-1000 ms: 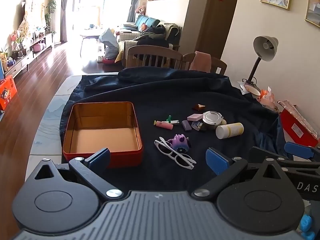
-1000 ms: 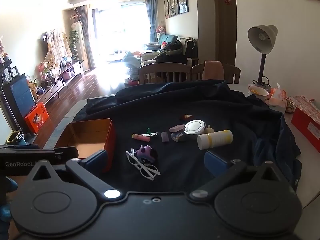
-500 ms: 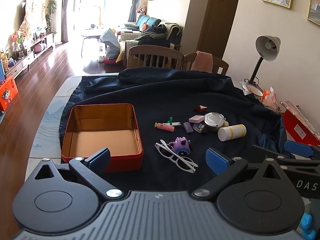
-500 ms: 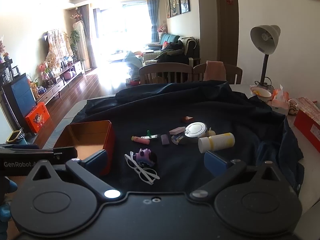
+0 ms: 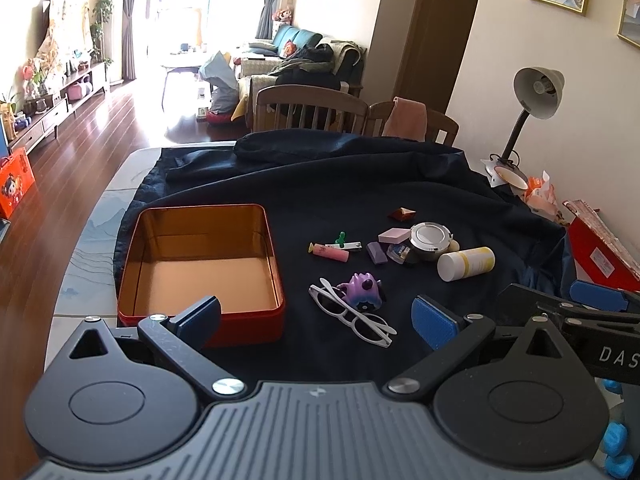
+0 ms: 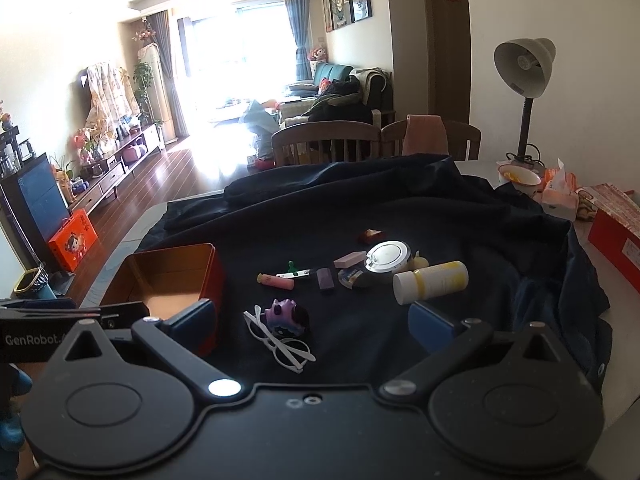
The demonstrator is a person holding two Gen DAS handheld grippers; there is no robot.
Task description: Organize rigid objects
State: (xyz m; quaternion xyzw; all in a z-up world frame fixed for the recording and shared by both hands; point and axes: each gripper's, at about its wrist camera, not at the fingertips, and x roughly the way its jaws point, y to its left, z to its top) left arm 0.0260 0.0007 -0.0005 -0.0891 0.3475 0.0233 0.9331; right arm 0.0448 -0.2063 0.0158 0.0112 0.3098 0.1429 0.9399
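An empty red tin (image 5: 200,264) (image 6: 168,276) with a gold inside sits on the dark cloth at the left. To its right lie white glasses (image 5: 352,316) (image 6: 280,340), a purple toy (image 5: 362,288) (image 6: 286,314), a pink tube (image 5: 330,252), a round silver tin (image 5: 432,236) (image 6: 386,258), a white and yellow bottle (image 5: 466,263) (image 6: 432,282) on its side, and small erasers. My left gripper (image 5: 316,320) hovers open near the table's front edge, holding nothing. My right gripper (image 6: 312,324) is open too, with nothing between its fingers, just right of the left one.
Dark cloth (image 5: 360,184) covers most of the table. A desk lamp (image 6: 524,80), a bowl (image 6: 518,178), tissues and a red box (image 6: 616,232) stand along the right side. Two wooden chairs (image 5: 312,112) are at the far edge.
Both grippers have risen and drifted slightly, so the objects sit a little lower and further in view. Nothing on the table has moved; both stay open.
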